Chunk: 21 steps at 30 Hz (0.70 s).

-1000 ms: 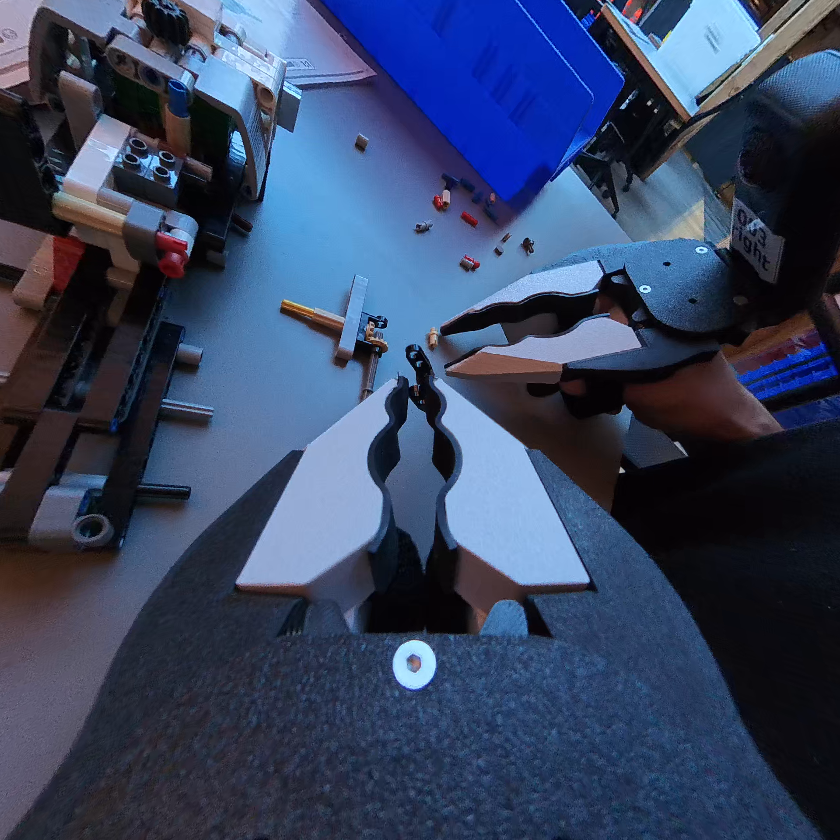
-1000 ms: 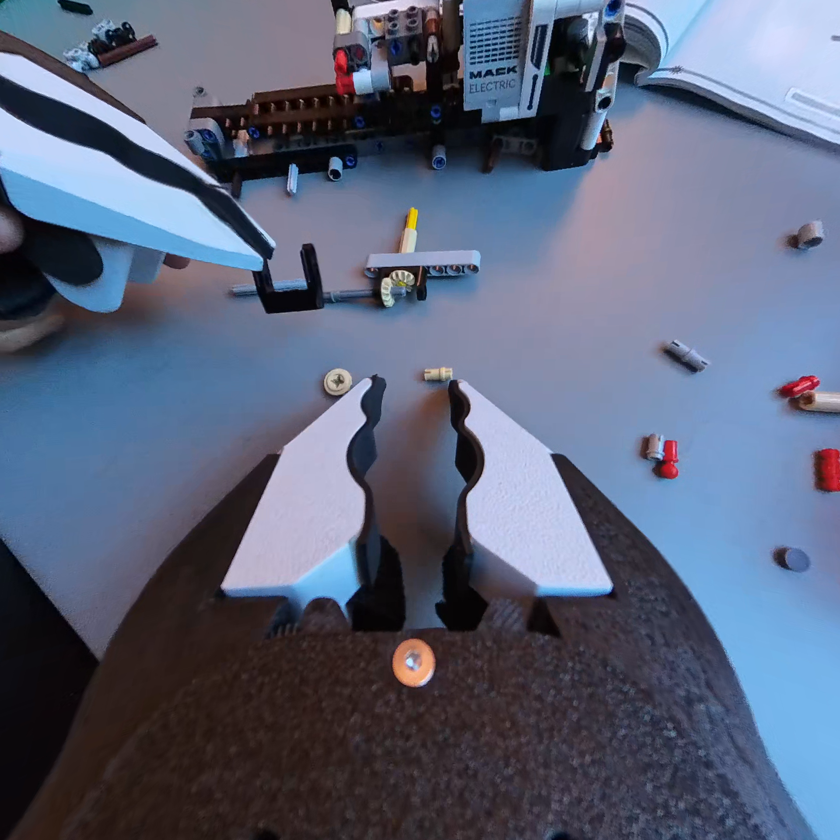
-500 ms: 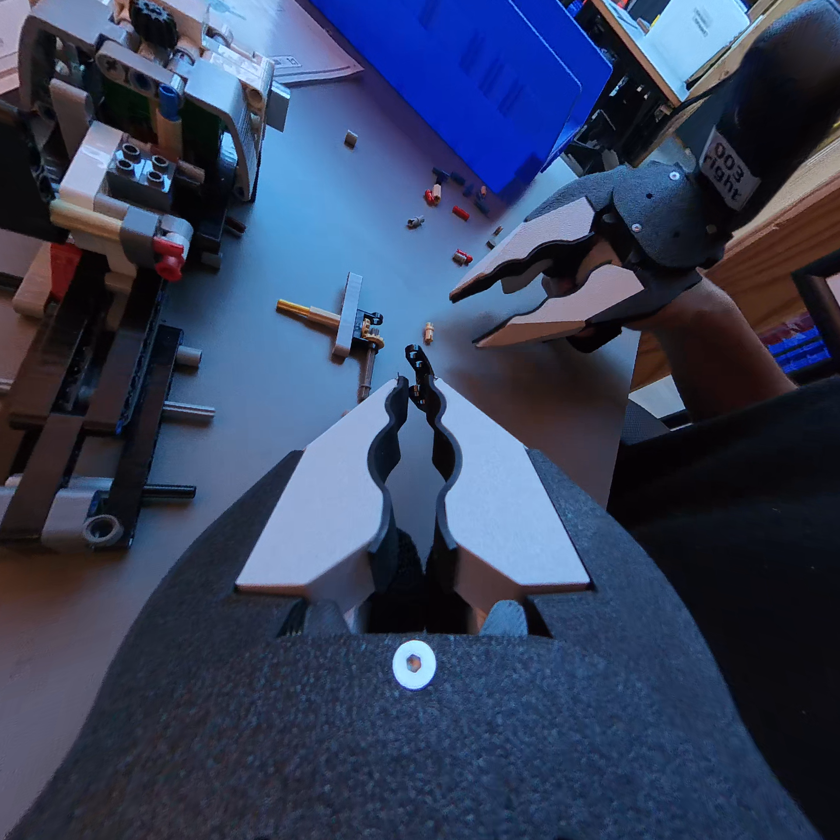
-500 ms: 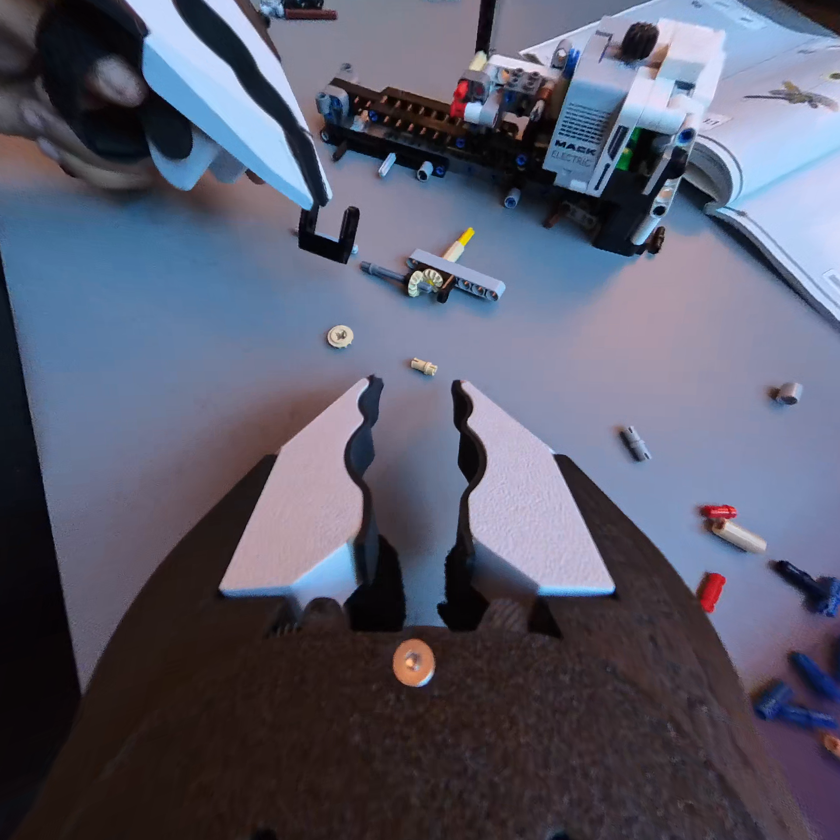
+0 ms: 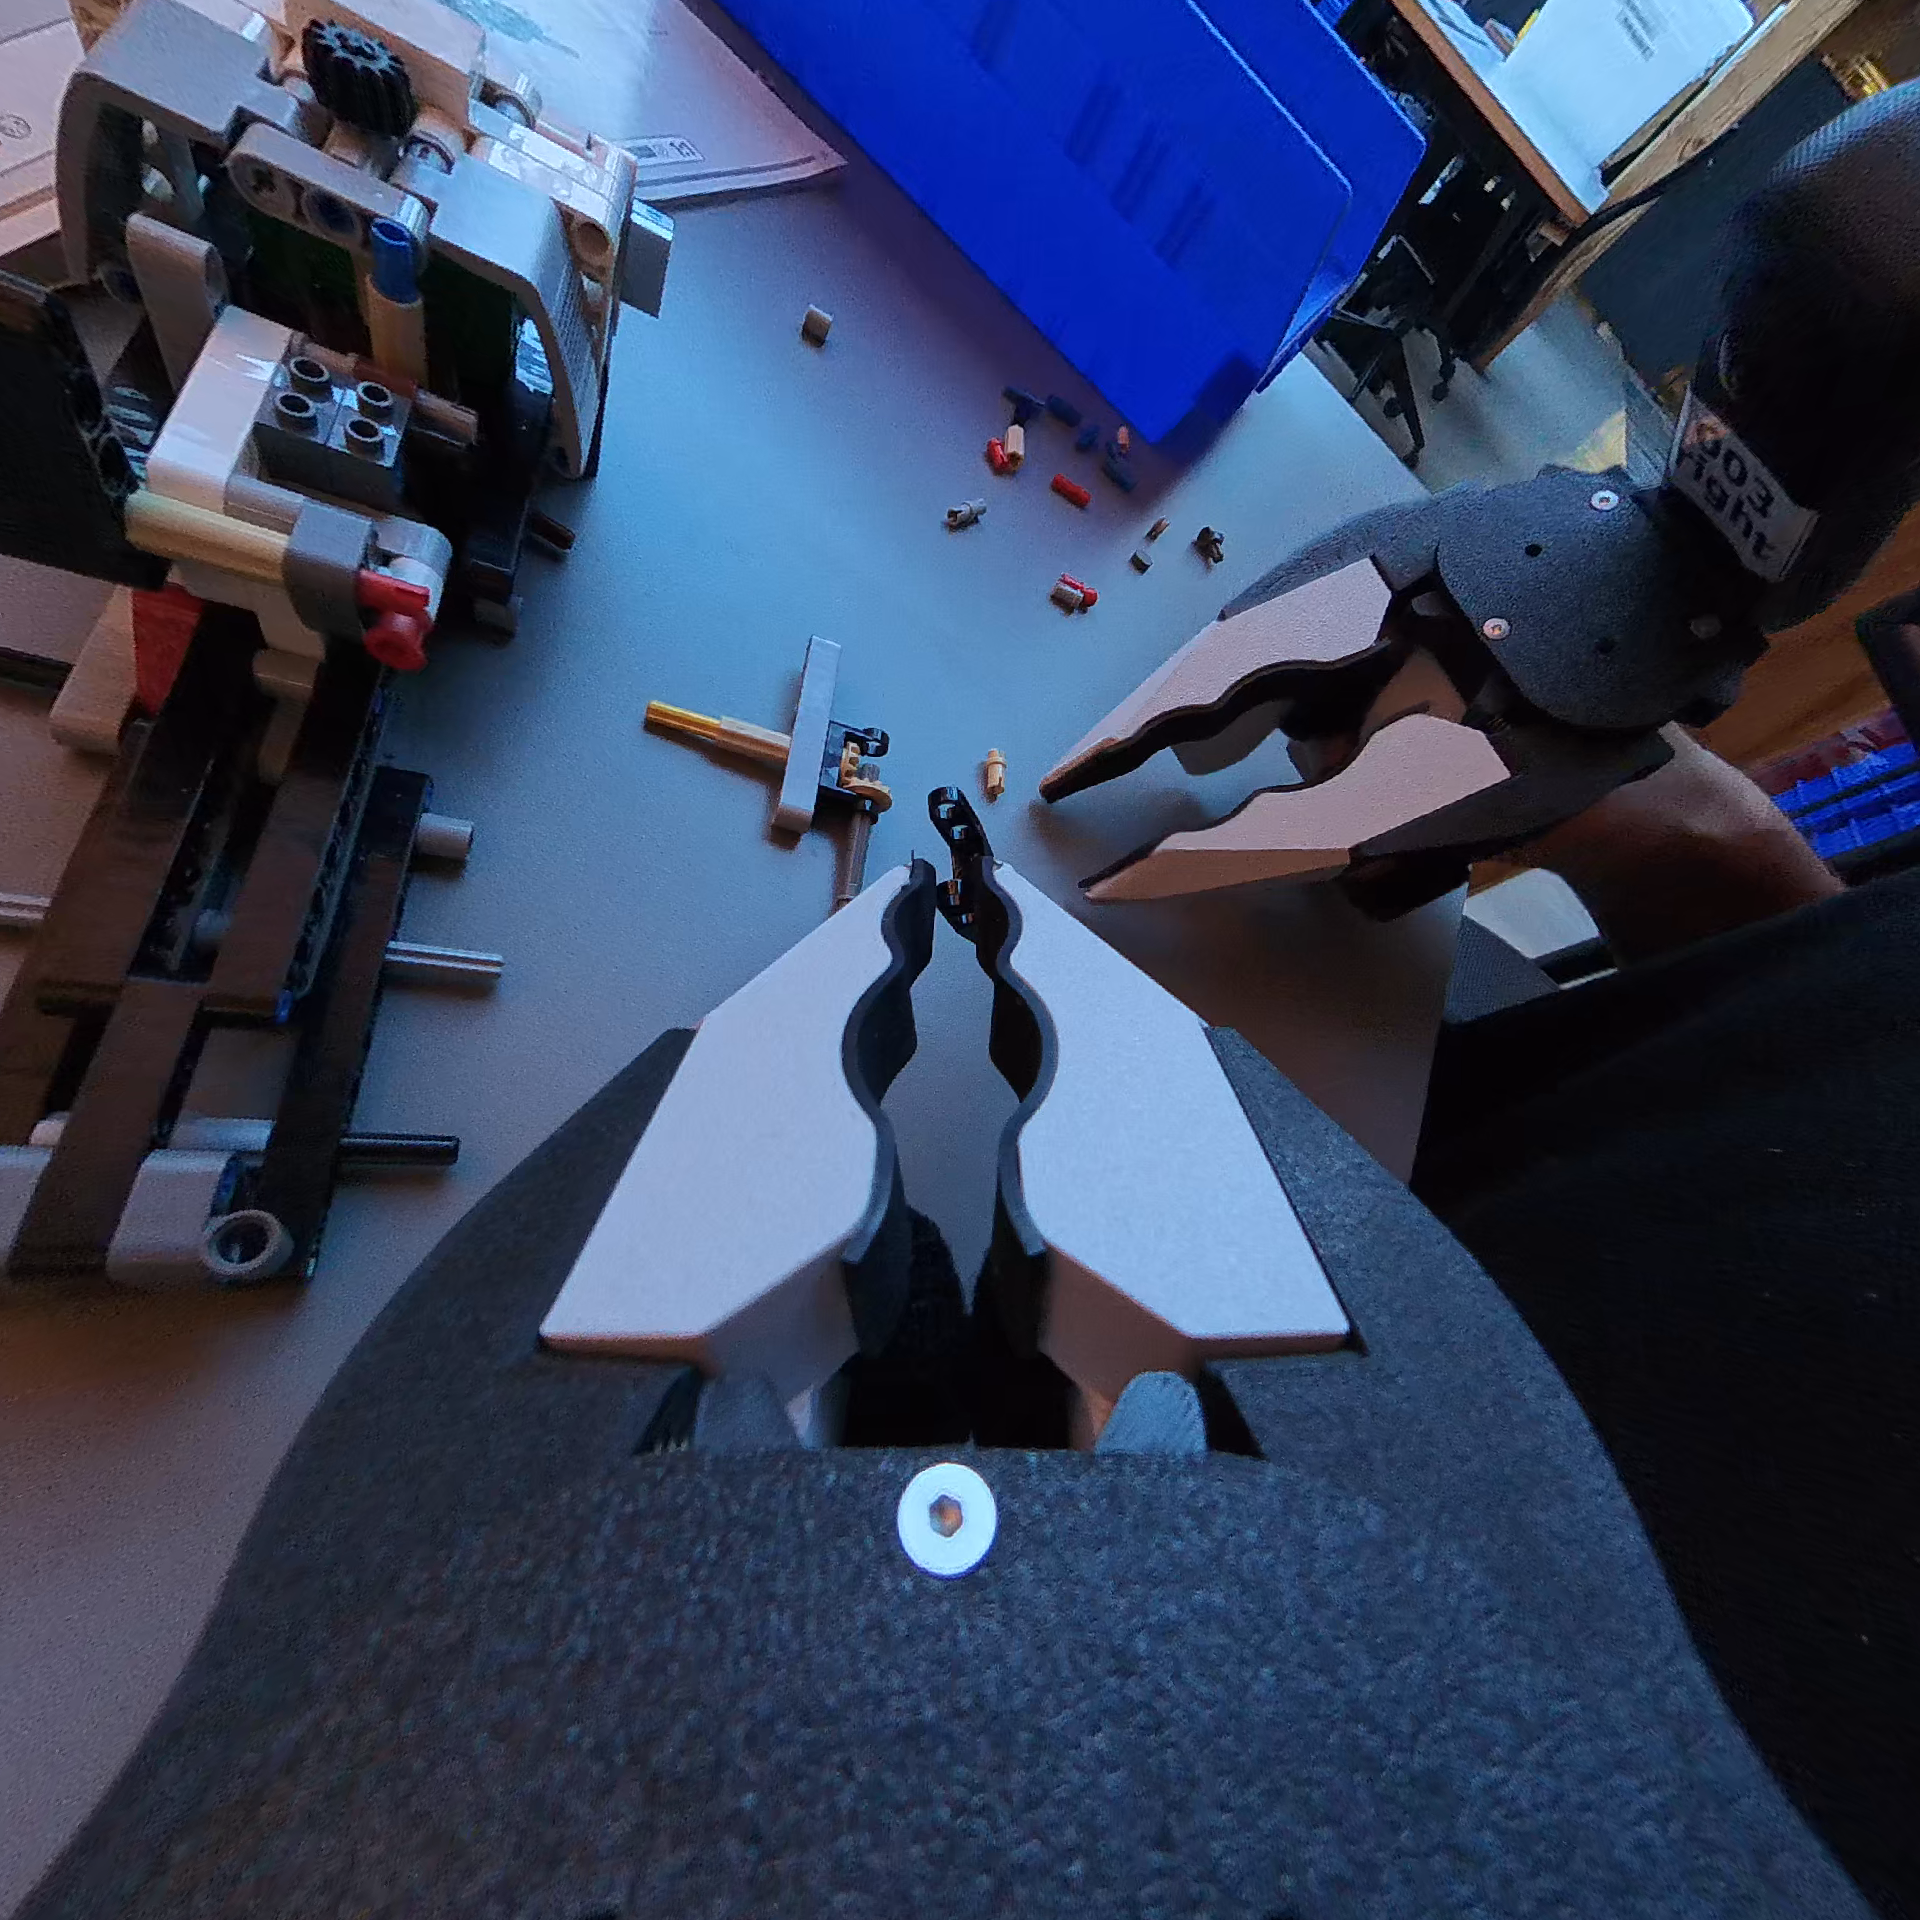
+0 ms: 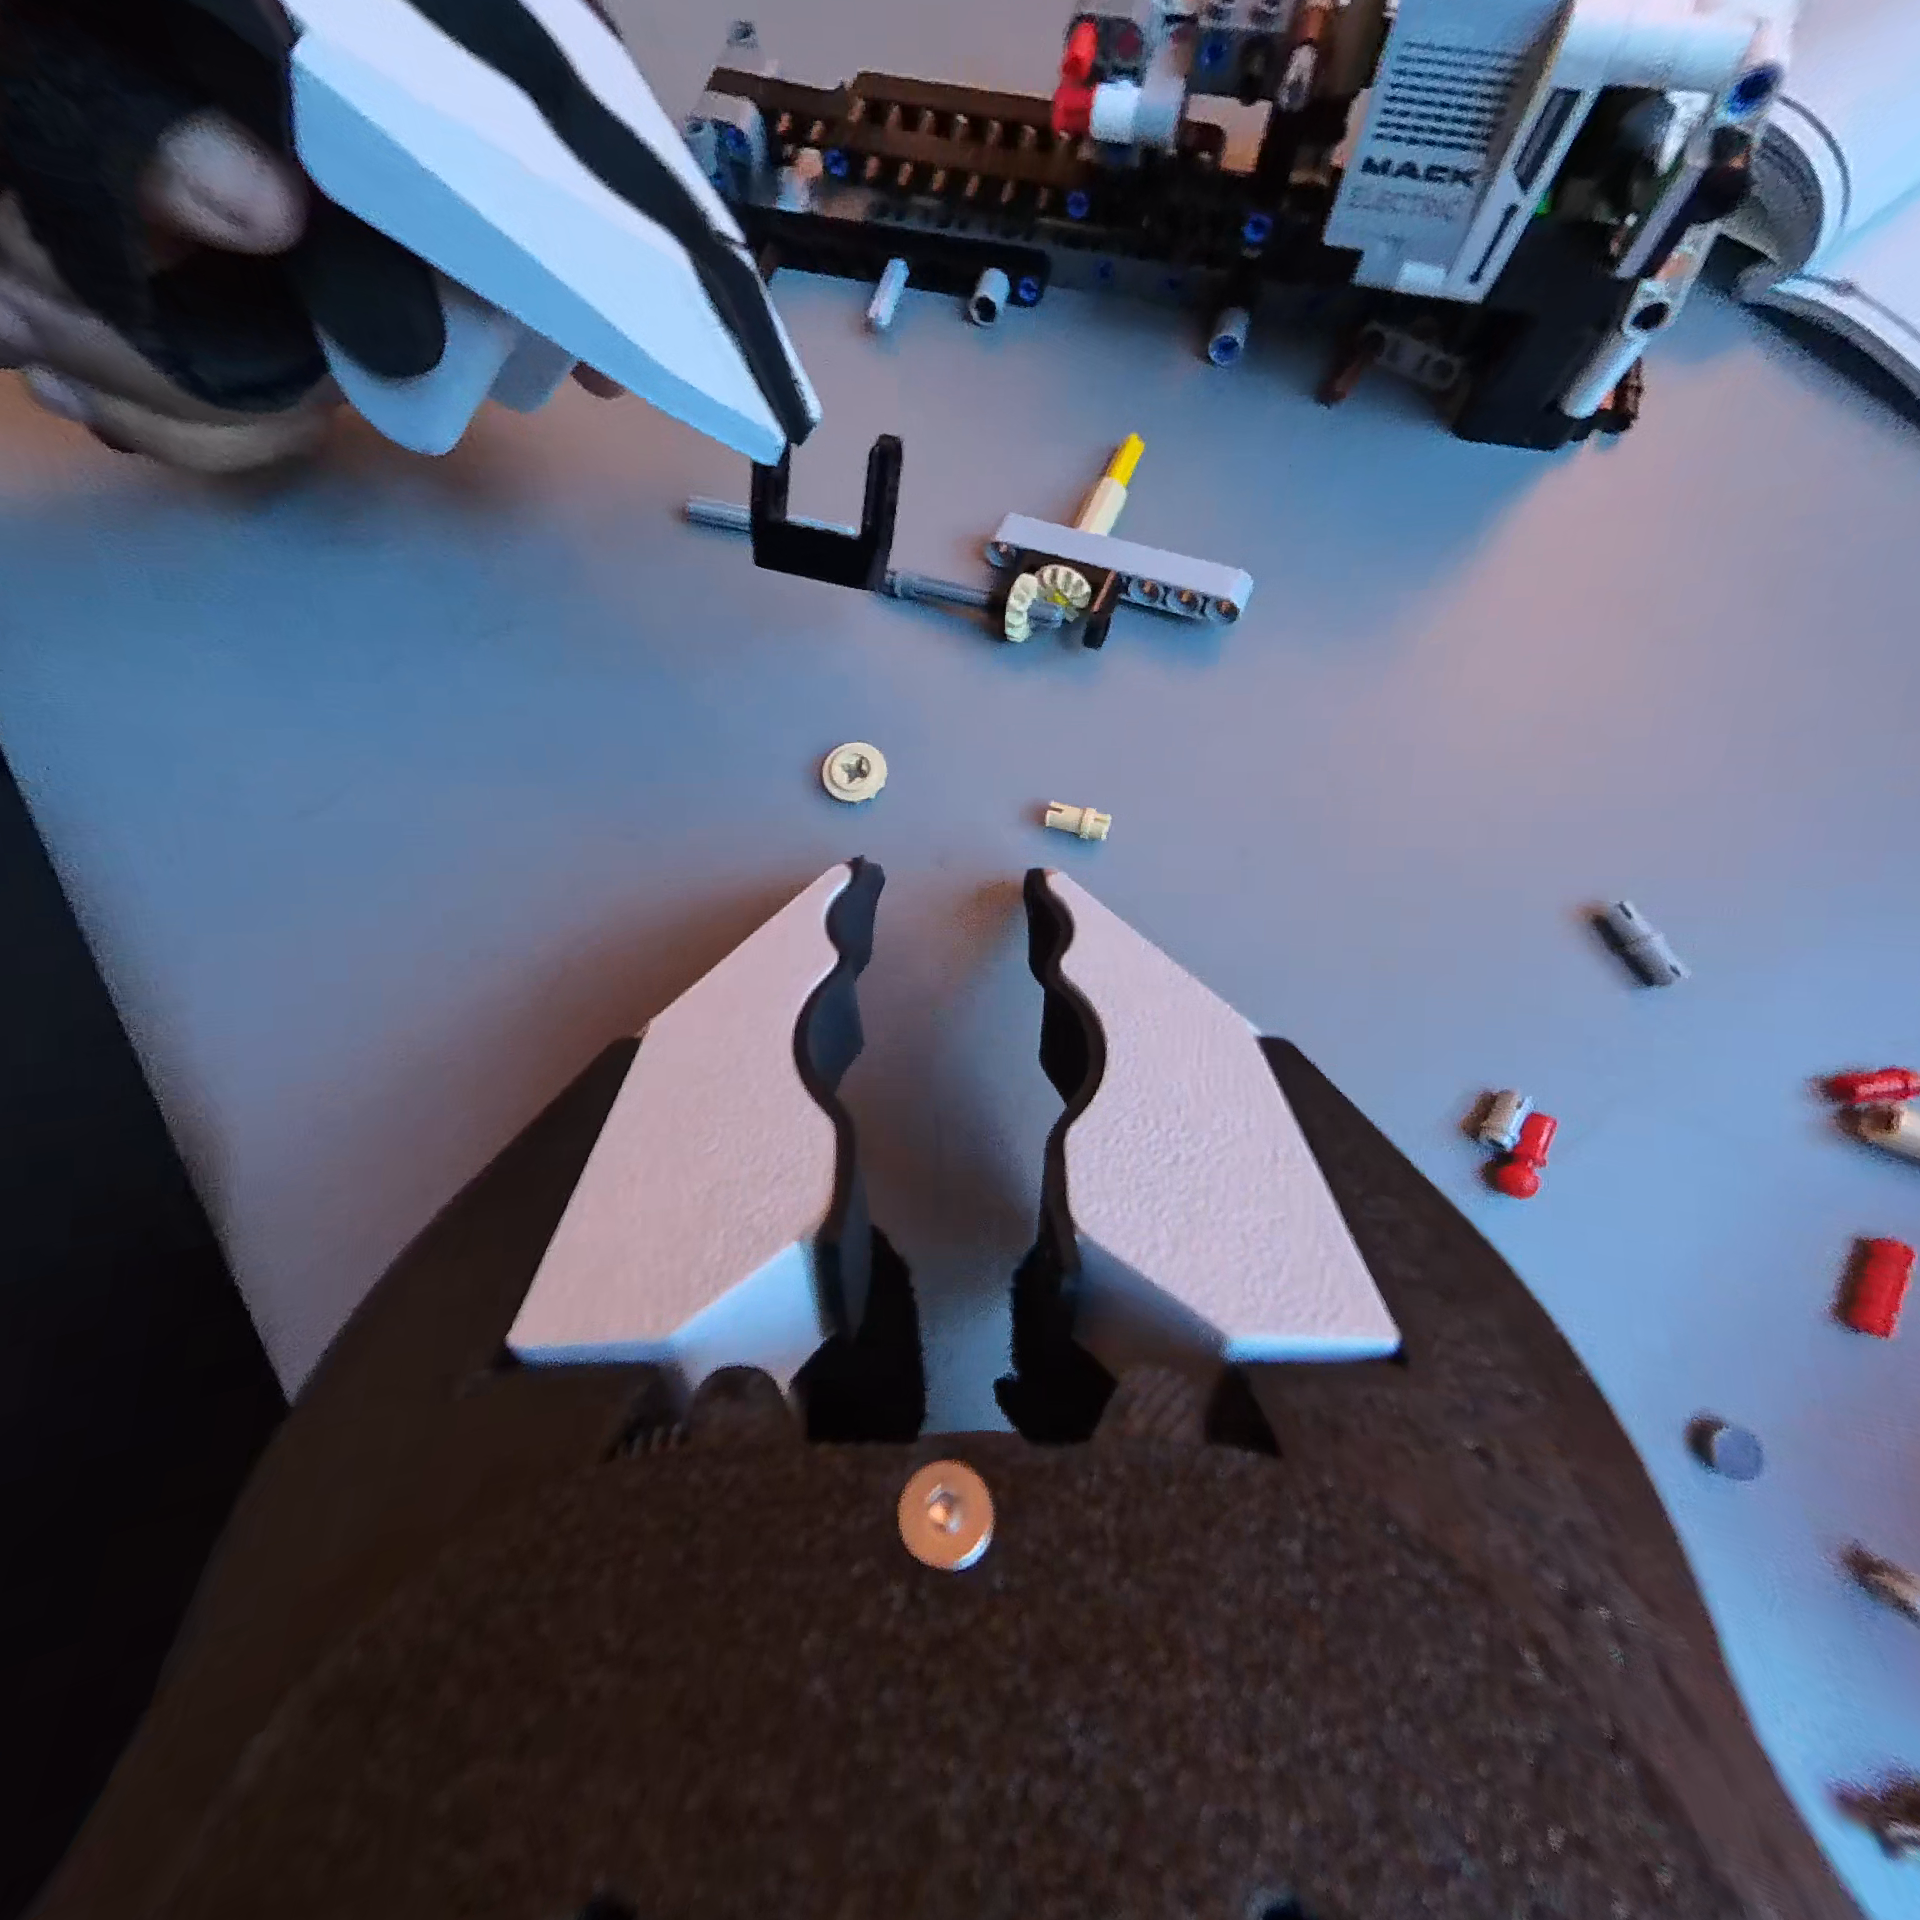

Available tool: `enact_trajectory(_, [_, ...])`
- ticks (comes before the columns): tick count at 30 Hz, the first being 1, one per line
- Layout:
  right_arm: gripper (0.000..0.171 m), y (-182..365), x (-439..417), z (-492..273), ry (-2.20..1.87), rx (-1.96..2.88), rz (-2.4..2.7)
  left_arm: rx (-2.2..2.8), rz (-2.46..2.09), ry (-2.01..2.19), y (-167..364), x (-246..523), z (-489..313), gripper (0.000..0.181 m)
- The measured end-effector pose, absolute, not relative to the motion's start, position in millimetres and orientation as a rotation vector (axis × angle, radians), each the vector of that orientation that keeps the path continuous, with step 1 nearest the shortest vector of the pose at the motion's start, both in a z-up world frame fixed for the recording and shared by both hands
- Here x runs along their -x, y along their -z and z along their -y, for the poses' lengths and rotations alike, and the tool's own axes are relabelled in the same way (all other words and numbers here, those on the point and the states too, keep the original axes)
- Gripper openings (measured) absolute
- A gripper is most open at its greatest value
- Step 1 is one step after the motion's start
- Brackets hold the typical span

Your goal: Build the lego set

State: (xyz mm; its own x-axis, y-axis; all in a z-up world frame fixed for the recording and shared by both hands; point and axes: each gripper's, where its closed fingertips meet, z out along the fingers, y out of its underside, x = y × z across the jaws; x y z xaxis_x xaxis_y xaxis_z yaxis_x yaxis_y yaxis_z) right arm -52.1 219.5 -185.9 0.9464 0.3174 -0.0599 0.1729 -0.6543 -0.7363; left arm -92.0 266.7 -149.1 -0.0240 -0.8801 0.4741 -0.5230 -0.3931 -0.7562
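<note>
My left gripper (image 5: 954,883) is shut on a black U-shaped lego piece (image 5: 958,831), also seen in the right wrist view (image 6: 831,530), held over the table beside a grey axle (image 6: 935,589). That axle belongs to a small sub-assembly (image 6: 1117,577) with a grey beam, tan gears and a yellow axle; it also shows in the left wrist view (image 5: 805,743). My right gripper (image 6: 951,883) is open and empty, low over the table near a tan pin (image 6: 1077,821) and a tan round piece (image 6: 854,772). The partly built truck (image 6: 1434,187) stands behind, and at the left of the left wrist view (image 5: 312,436).
Loose red, grey and blue small pieces (image 6: 1512,1138) lie at the right of the grey table (image 6: 416,779). A blue bin (image 5: 1091,177) stands at the far side. An open instruction booklet (image 6: 1860,260) lies beside the truck. The table's near edge (image 6: 135,987) is at the left. My hands' fingertips stand some 8 cm from each other.
My right gripper dropped back down toward the table near the tan pin, after being lifted. My left gripper keeps its hold on the black piece, nearly still.
</note>
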Motion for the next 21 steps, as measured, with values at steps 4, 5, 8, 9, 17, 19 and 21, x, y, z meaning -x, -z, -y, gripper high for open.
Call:
enact_trajectory(4, [0.03,186.2,47.7,-223.1,-0.212,2.298,0.225,1.901,-1.486,1.383,150.8,94.2,-266.4,0.005])
enact_trajectory(5, [0.03,186.4,45.5,-223.9,-0.194,2.301,0.207,1.9,-1.489,1.379,151.2,95.2,-266.8,0.005])
enact_trajectory(8, [0.03,187.3,42.5,-226.2,-0.181,2.307,0.171,1.906,-1.488,1.376,152.4,98.2,-268.6,0.005])
enact_trajectory(9, [0.03,186.9,44.6,-227.2,-0.204,2.305,0.167,1.908,-1.483,1.379,152.3,99.1,-269.4,0.005])
enact_trajectory(17, [0.029,187.2,52.9,-244.4,-0.229,2.296,0.22,1.911,-1.449,1.386,150.9,104.3,-276.7,0.005])
enact_trajectory(19, [0.026,187.6,56.8,-246.2,-0.23,2.301,0.269,1.914,-1.446,1.382,151.4,105.7,-277.8,0.005])
enact_trajectory(21, [0.024,187.8,55.9,-246.3,-0.202,2.303,0.306,1.916,-1.44,1.384,151.5,106.9,-278.5,0.005])
